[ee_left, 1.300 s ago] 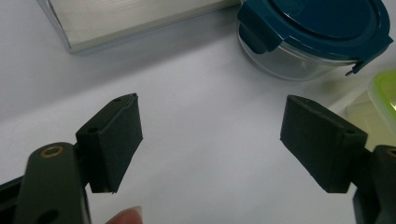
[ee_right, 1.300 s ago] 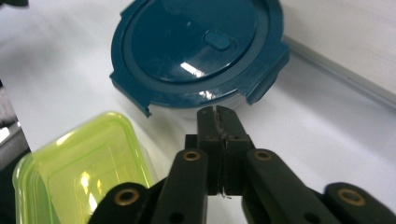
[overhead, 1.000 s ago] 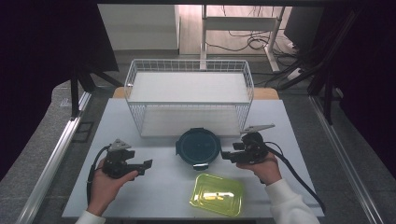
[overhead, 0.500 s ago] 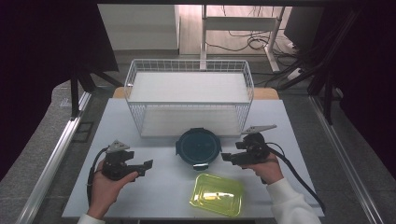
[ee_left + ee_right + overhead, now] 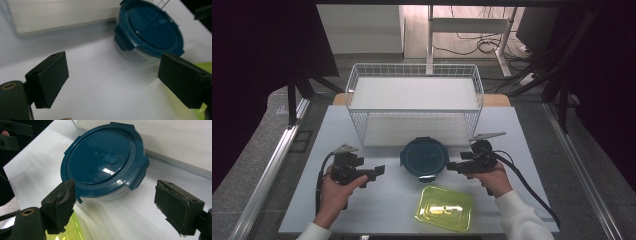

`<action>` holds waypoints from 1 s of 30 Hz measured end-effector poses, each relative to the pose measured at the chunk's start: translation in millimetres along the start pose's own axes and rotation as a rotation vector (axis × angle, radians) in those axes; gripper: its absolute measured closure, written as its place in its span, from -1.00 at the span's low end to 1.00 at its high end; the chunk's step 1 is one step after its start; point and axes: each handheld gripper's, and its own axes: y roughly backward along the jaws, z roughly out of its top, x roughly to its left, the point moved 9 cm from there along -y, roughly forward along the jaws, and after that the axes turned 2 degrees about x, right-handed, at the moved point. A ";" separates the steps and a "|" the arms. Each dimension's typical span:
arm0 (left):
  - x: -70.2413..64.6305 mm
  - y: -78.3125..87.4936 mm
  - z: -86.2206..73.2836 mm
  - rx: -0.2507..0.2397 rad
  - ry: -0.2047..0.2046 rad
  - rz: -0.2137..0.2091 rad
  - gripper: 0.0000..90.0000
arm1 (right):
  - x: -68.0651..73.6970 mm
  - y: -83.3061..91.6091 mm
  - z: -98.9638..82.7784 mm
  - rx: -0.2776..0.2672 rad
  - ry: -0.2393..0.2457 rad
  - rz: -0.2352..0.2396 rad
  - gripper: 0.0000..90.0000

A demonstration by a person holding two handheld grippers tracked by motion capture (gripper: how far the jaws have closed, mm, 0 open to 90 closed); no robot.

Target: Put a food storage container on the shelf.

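One round blue-lidded container (image 5: pixel 424 157) sits mid-frame on the table (image 5: pixel 387 200), below the wire basket (image 5: pixel 414 107). Both grippers, left (image 5: pixel 378 170) and right (image 5: pixel 451 166), have just been opening: jaws apart, nothing between. Close in squarely from both sides, clear of the yellow-green lid (image 5: pixel 444 208).

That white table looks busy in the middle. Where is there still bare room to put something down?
The table is bare at its left edge beside the wire basket, and at its front left corner. It is crowded mid-front: the left gripper and right gripper flank the blue-lidded round container, with the yellow-green lid just in front.
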 end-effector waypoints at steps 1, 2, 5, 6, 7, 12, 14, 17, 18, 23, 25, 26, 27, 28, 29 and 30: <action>-4.0 -5.8 2.6 0.008 0.013 -0.024 -0.79 | -0.8 -0.3 0.6 -0.003 -0.004 -0.001 -0.63; -5.8 -9.4 3.1 0.015 0.019 -0.038 -0.79 | -1.7 -1.2 1.2 -0.005 -0.009 -0.002 -0.63; -8.9 -21.0 6.0 0.029 0.062 -0.084 -0.79 | -5.1 -7.2 2.8 -0.002 -0.034 0.010 -0.63; -9.1 -24.7 7.3 0.032 0.081 -0.103 -0.79 | -6.6 -9.6 3.8 -0.002 -0.051 0.015 -0.63; -9.2 -28.1 8.9 0.032 0.101 -0.120 -0.79 | -8.2 -12.3 4.9 -0.003 -0.065 0.023 -0.64; -7.4 -44.7 15.7 0.039 0.161 -0.181 -0.76 | -17.3 -27.1 9.4 -0.004 -0.139 0.041 -0.65; -7.1 -48.9 16.7 0.040 0.168 -0.190 -0.75 | -17.8 -30.0 9.8 -0.001 -0.153 0.049 -0.65; -6.5 -64.0 18.3 0.059 0.183 -0.211 -0.73 | -21.5 -40.1 10.4 0.006 -0.183 0.060 -0.67; -7.0 -67.9 18.7 0.063 0.184 -0.213 -0.73 | -22.2 -42.6 9.8 0.010 -0.186 0.061 -0.68; -6.2 -85.3 19.9 0.082 0.236 -0.258 -0.71 | -25.4 -53.0 6.5 0.030 -0.206 0.066 -0.71; -6.3 -88.1 19.8 0.085 0.247 -0.266 -0.71 | -25.7 -54.8 6.1 0.030 -0.212 0.069 -0.71; -7.3 -93.1 19.3 0.089 0.257 -0.274 -0.71 | -25.3 -57.7 5.0 0.035 -0.220 0.077 -0.71; -8.4 -94.9 18.6 0.095 0.257 -0.281 -0.71 | -25.2 -59.1 4.3 0.039 -0.225 0.081 -0.71; -9.5 -96.7 18.0 0.097 0.262 -0.286 -0.70 | -25.2 -60.3 3.9 0.042 -0.228 0.084 -0.71; -10.3 -98.4 17.6 0.098 0.267 -0.289 -0.69 | -25.5 -61.5 3.5 0.042 -0.229 0.085 -0.71; -10.3 -98.4 17.6 0.098 0.267 -0.289 -0.68 | -25.5 -61.5 3.5 0.042 -0.229 0.085 -0.71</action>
